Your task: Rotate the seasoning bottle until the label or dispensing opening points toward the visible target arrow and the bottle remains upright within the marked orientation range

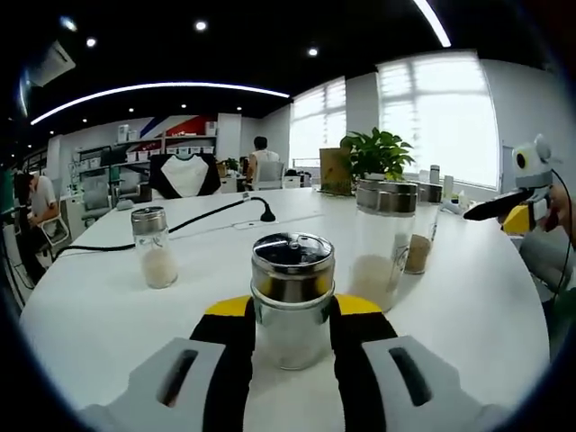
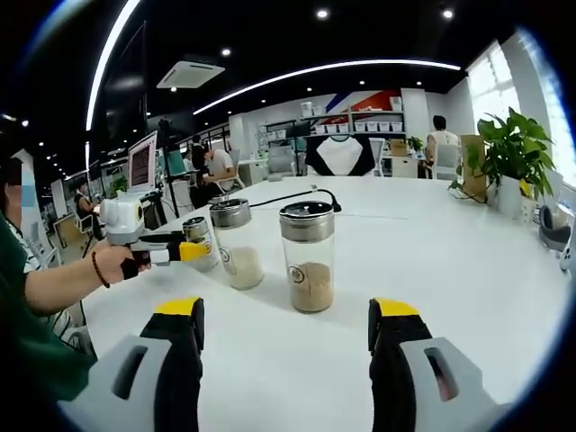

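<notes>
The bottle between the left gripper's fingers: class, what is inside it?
The seasoning bottle has a clear glass body with nothing clearly visible inside. The metal lid covers its top, and the fingers hide its sides.

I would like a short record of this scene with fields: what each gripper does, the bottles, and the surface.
left gripper: fingers closed on the nearest seasoning bottle, upright, silver lid
right gripper: open, holding nothing
other bottles: one with white grains; one with brown powder
surface: white table
target arrow: cannot see one
</notes>
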Tool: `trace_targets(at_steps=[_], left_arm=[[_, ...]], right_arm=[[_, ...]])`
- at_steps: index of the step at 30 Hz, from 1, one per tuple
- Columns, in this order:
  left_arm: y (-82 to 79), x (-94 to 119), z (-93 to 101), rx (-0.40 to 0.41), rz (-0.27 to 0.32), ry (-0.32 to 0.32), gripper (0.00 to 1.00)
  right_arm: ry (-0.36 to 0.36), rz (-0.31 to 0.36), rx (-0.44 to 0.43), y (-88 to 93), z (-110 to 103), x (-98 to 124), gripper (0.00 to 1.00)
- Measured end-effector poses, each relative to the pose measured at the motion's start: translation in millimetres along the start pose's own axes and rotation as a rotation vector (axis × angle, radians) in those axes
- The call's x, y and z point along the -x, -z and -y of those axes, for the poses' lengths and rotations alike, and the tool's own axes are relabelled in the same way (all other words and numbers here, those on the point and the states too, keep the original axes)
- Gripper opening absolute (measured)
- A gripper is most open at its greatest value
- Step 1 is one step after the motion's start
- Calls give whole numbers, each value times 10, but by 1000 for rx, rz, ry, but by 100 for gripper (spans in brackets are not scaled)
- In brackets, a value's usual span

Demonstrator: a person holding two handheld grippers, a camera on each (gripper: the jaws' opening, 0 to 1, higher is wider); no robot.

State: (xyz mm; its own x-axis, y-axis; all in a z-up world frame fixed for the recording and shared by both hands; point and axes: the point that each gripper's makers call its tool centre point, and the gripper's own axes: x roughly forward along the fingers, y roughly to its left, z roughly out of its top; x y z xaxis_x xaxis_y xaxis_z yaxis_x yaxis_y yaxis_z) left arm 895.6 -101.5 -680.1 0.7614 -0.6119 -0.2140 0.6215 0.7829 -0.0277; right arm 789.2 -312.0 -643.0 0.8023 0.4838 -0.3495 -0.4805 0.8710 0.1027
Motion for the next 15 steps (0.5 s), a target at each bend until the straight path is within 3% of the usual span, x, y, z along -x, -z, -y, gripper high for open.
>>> trace_targets(at_steps=[15], left_arm=[[-13, -40, 61, -53, -4, 191, 34]], right_arm=[[-10, 6, -3, -12, -20, 7, 75]])
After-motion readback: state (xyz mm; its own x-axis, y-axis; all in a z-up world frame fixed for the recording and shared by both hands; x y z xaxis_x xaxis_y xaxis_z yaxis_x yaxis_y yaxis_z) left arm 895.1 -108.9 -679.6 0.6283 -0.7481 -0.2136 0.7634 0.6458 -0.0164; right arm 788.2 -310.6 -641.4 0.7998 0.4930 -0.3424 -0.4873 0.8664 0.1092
